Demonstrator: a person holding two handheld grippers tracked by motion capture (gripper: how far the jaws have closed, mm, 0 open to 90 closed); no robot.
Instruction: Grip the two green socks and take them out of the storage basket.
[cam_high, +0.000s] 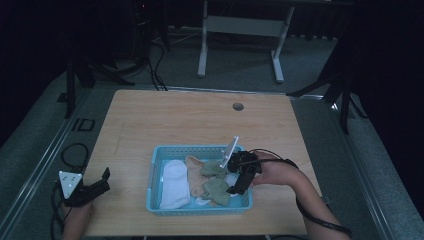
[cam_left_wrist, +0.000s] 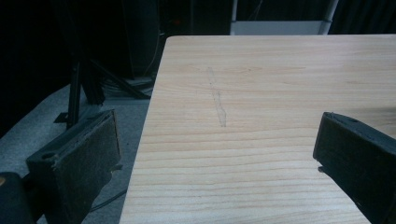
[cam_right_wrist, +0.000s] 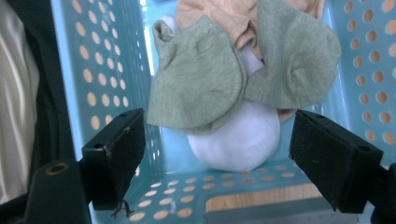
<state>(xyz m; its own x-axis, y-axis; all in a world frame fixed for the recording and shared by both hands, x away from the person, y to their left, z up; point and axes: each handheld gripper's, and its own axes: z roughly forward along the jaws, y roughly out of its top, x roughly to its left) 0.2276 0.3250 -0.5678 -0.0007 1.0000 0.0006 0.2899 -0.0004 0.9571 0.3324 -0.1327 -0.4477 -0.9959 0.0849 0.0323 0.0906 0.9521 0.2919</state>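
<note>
A light blue perforated basket (cam_high: 200, 210) sits near the table's front edge and holds several socks: a white one (cam_high: 175, 184), a peach one (cam_high: 195, 172) and two green ones (cam_high: 216, 190). My right gripper (cam_high: 234, 190) dips into the basket's right end, open. In the right gripper view its jaws (cam_right_wrist: 217, 149) stand wide on either side of a white sock (cam_right_wrist: 238, 135), with a green sock (cam_right_wrist: 201, 84) draped over it and nothing pressed. My left gripper (cam_high: 102, 182) rests at the table's front left edge, open (cam_left_wrist: 215, 154) and empty.
The wooden table (cam_left_wrist: 261, 84) carries a faint scratch mark (cam_left_wrist: 218, 102) and a round cable hole (cam_high: 238, 106) at the back. Dark stands and cables lie on the floor to the left. A white desk frame (cam_high: 240, 30) stands beyond the table.
</note>
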